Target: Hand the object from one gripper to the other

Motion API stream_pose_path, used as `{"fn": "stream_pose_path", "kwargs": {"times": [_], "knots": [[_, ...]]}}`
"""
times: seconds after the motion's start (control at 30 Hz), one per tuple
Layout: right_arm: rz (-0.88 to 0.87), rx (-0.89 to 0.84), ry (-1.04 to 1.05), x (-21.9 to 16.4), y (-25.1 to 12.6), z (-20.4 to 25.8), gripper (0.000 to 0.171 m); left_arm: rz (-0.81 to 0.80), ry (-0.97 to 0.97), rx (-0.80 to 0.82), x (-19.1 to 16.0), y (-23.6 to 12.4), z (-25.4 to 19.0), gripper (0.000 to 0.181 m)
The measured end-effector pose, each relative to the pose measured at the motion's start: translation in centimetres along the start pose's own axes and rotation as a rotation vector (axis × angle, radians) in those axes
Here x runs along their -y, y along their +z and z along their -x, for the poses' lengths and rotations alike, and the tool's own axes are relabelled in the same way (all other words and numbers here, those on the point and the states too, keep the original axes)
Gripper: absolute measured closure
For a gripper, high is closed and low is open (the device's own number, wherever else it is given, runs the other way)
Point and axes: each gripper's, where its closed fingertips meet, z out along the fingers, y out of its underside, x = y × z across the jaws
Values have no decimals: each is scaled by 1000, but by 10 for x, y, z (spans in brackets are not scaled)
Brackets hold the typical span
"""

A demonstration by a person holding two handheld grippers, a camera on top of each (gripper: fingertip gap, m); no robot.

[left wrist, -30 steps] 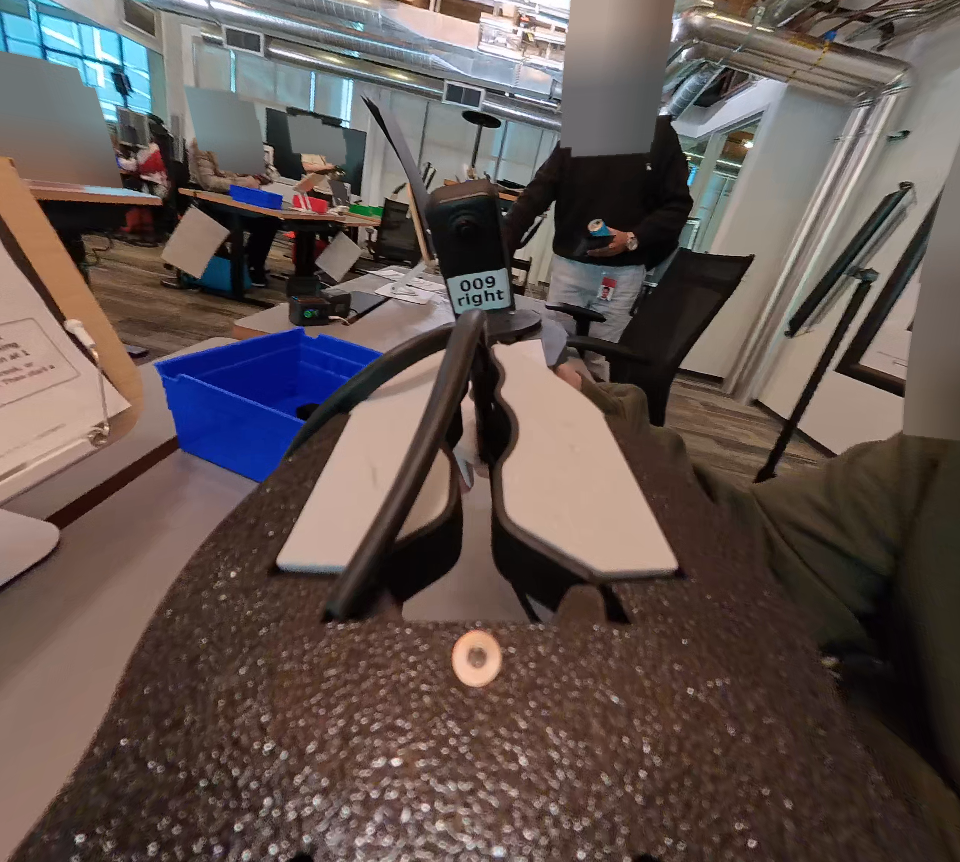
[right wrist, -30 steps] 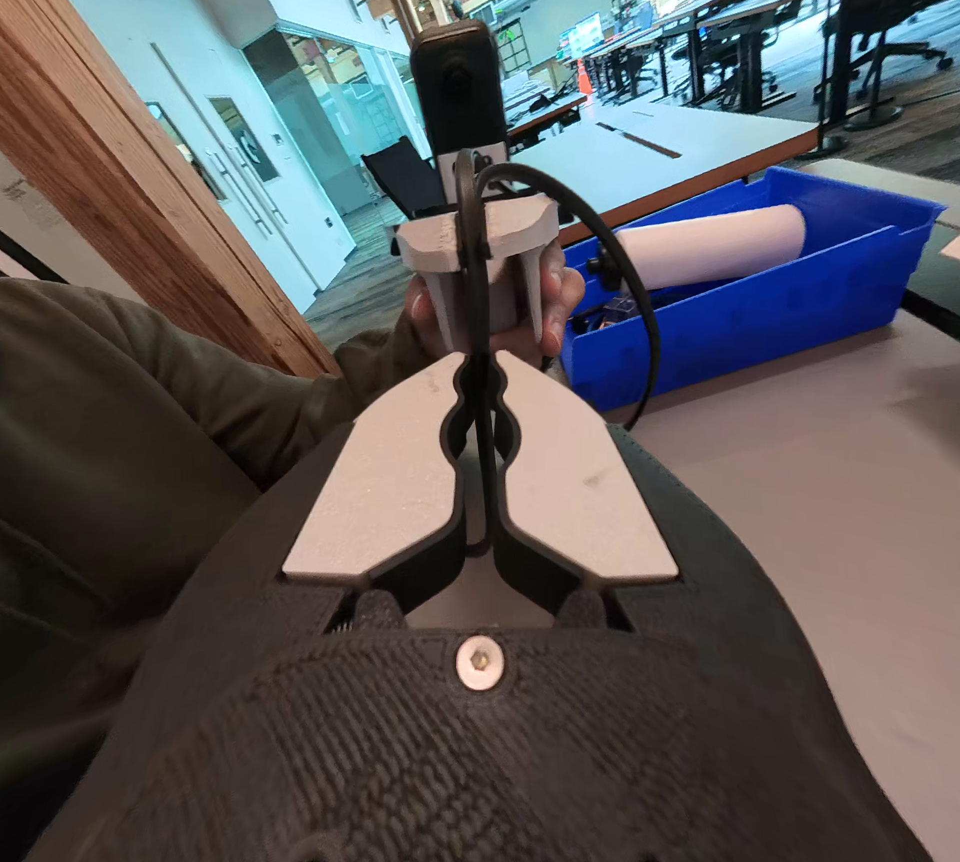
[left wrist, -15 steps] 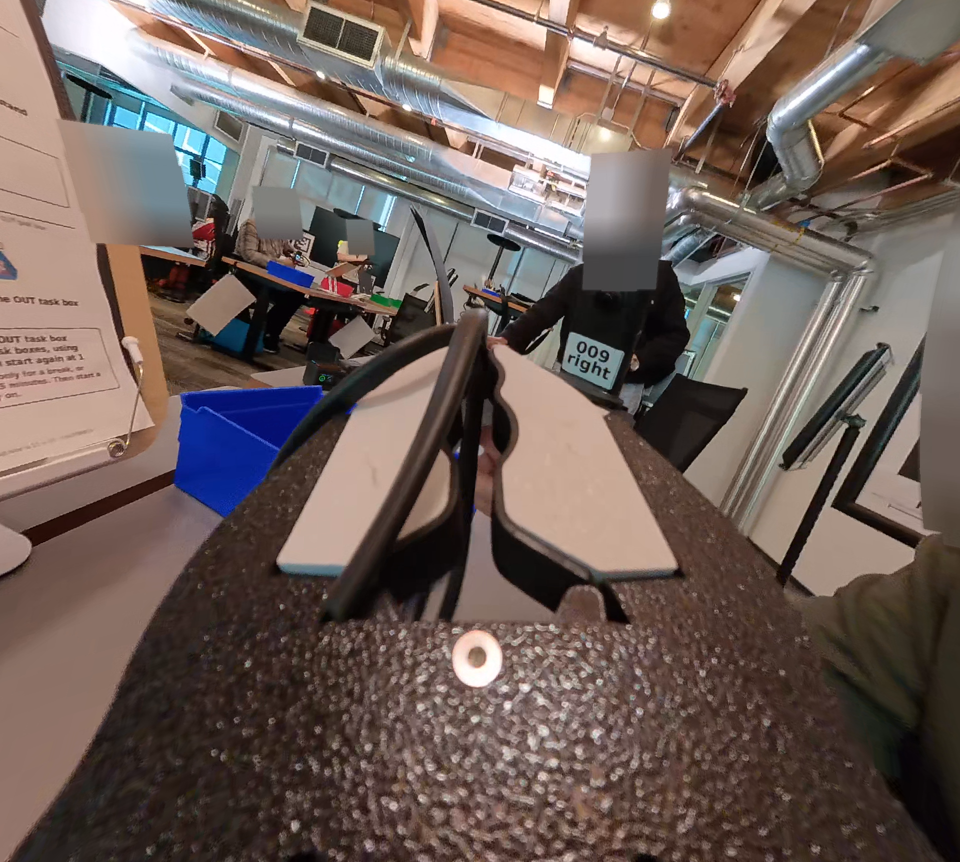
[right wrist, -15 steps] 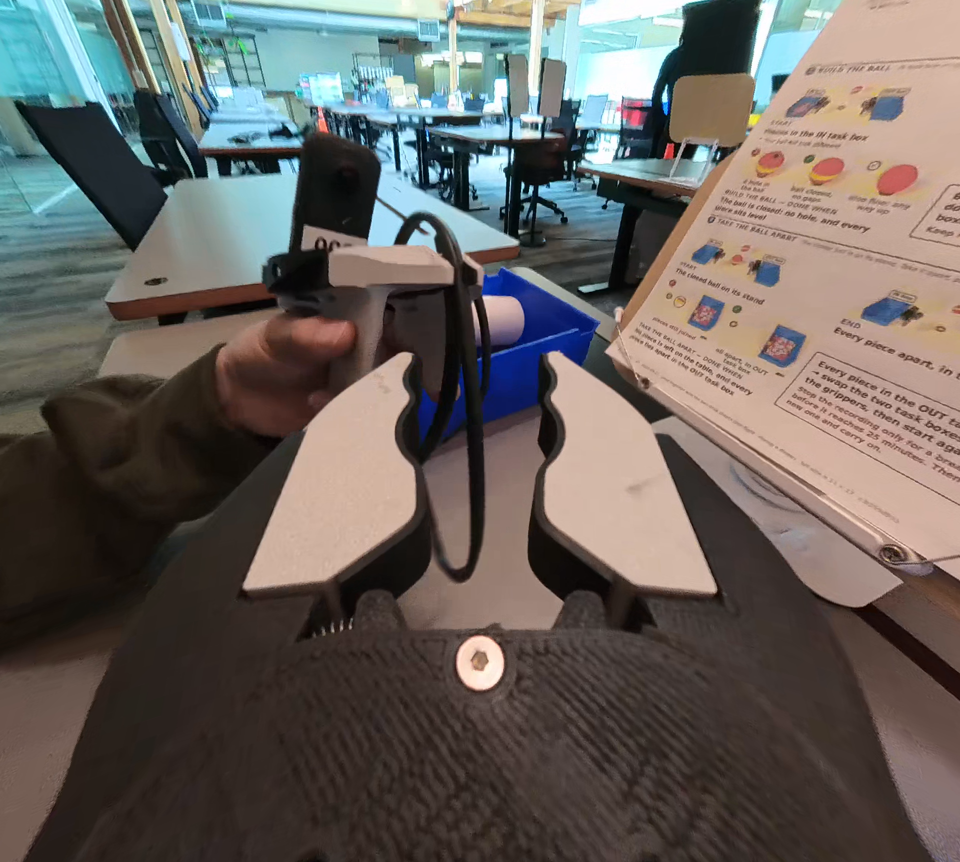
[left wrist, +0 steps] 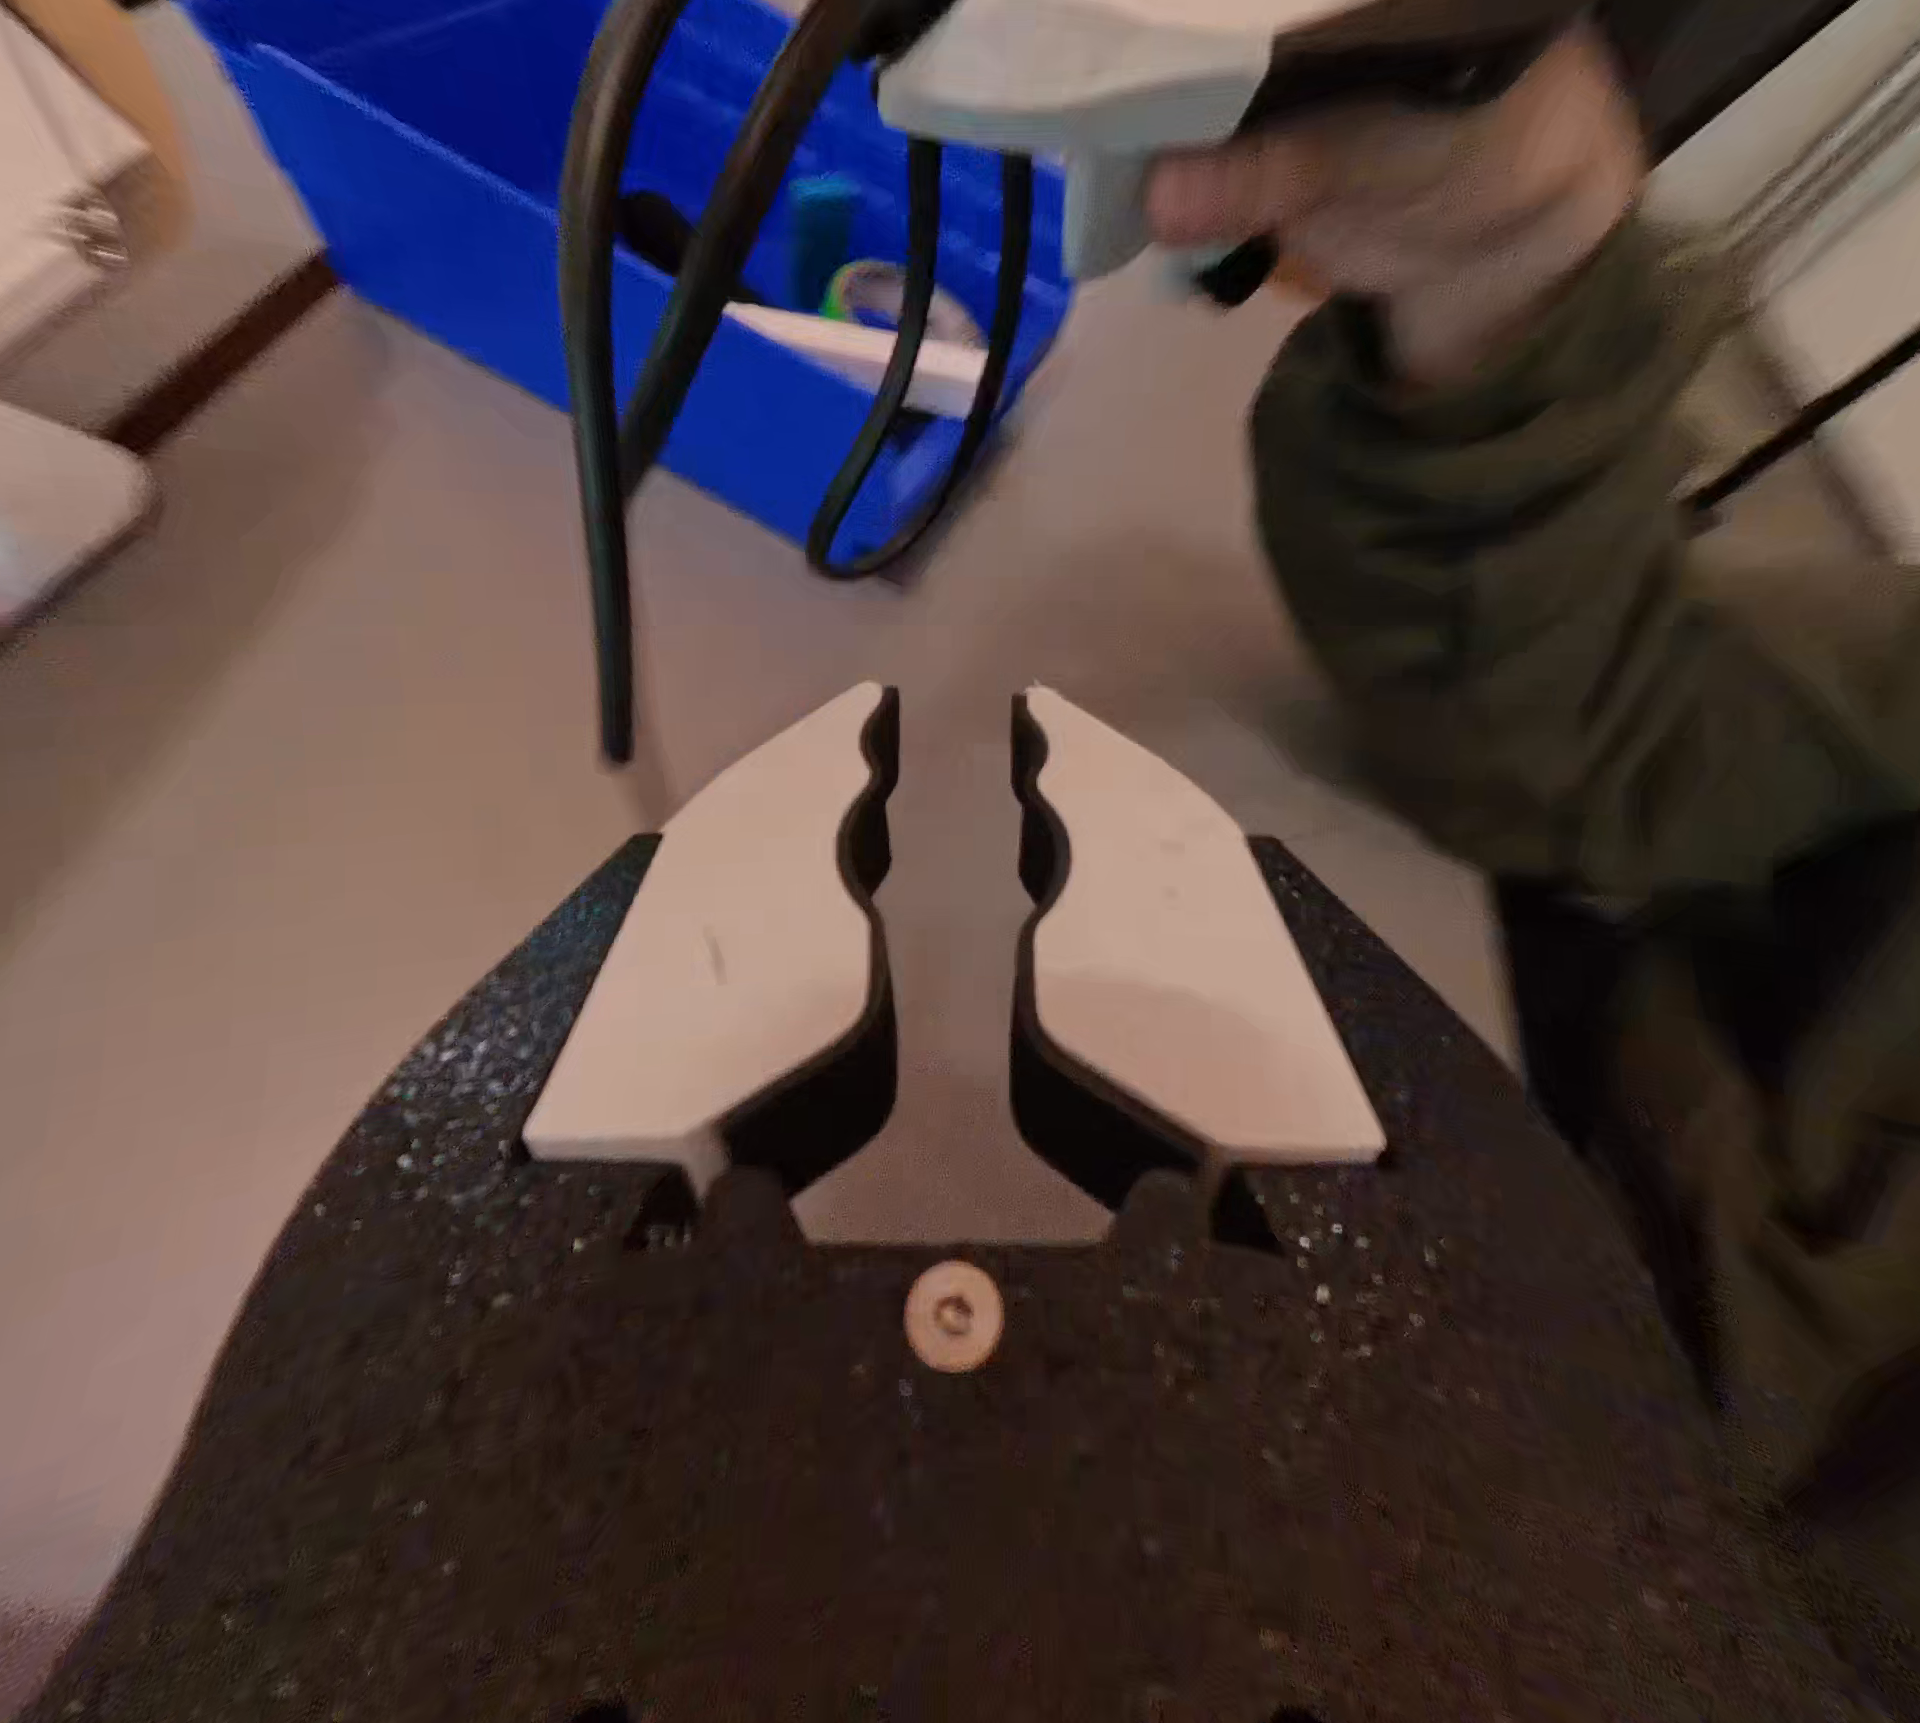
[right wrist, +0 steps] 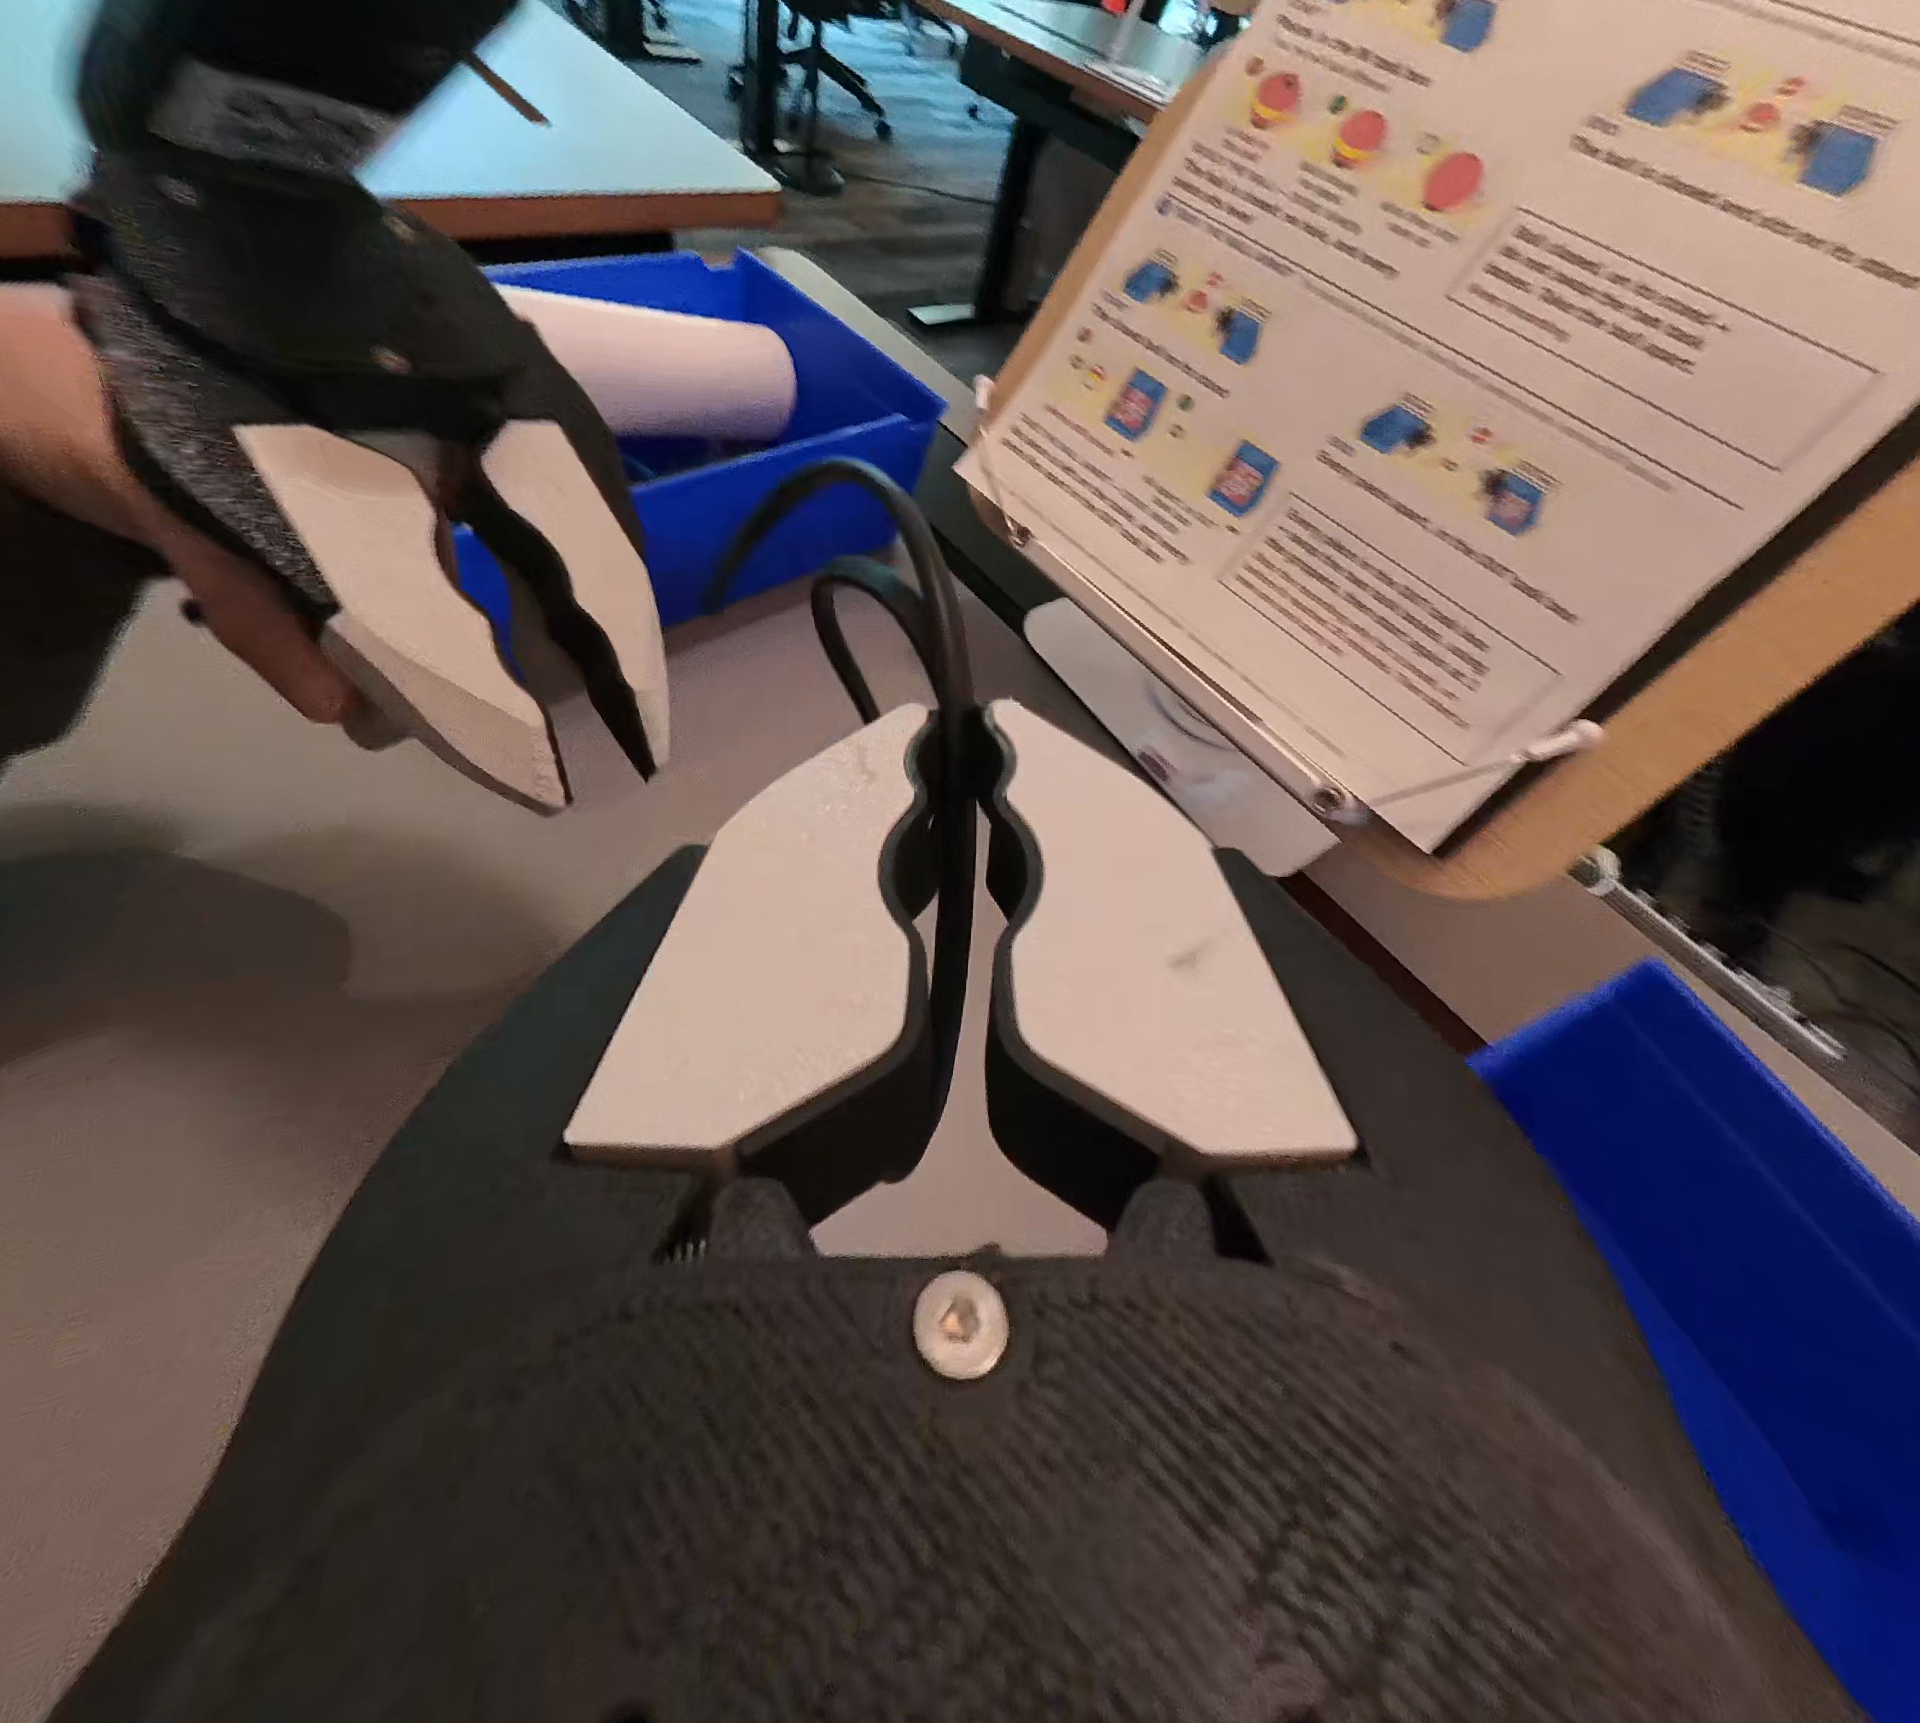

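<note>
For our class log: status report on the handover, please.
Right hand-held gripper shut on black cable. Left hand-held gripper open, empty. Nothing between them.

Bare tabletop lying open ahead and left of left tool. Black cable dangling just ahead-left, blue bin blocking farther back. Slanted instruction board crowding right tool on its right; second blue bin walling near right.

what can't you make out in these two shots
- Bin contents: left wrist view, blurred, partly behind the cable.
- Cable's far end: right wrist view, it drops behind the right tongs.
- Right hand: left wrist view, motion blur.
- Second bin: right wrist view, cut off by the edge.
</note>
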Motion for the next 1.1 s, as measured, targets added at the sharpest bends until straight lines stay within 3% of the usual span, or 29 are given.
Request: {"fn": "stream_pose_path", "kwargs": {"times": [0.1,0.27,0.4,0.53,0.67,0.8,0.93,1.1], "knots": [[91,-56,-43,-11,-2,-5,166,-34,208,184,17,-5,3,162],[129,-4,-79,-11,8,15,166,-293,615,527,76,-22,-9,157],[124,36,-116,-3,13,33,166,-199,827,662,75,-11,-11,155],[140,24,-132,-4,13,35,166,-110,930,785,72,-11,2,158],[117,64,-107,-2,10,37,166,-72,954,782,67,-11,7,154],[94,90,-70,1,7,38,166,-106,978,813,72,-16,8,171],[101,99,-73,0,8,41,166,-69,1008,824,68,-12,10,166],[95,85,-76,2,8,40,166,-58,1039,890,72,-15,13,174]]}}
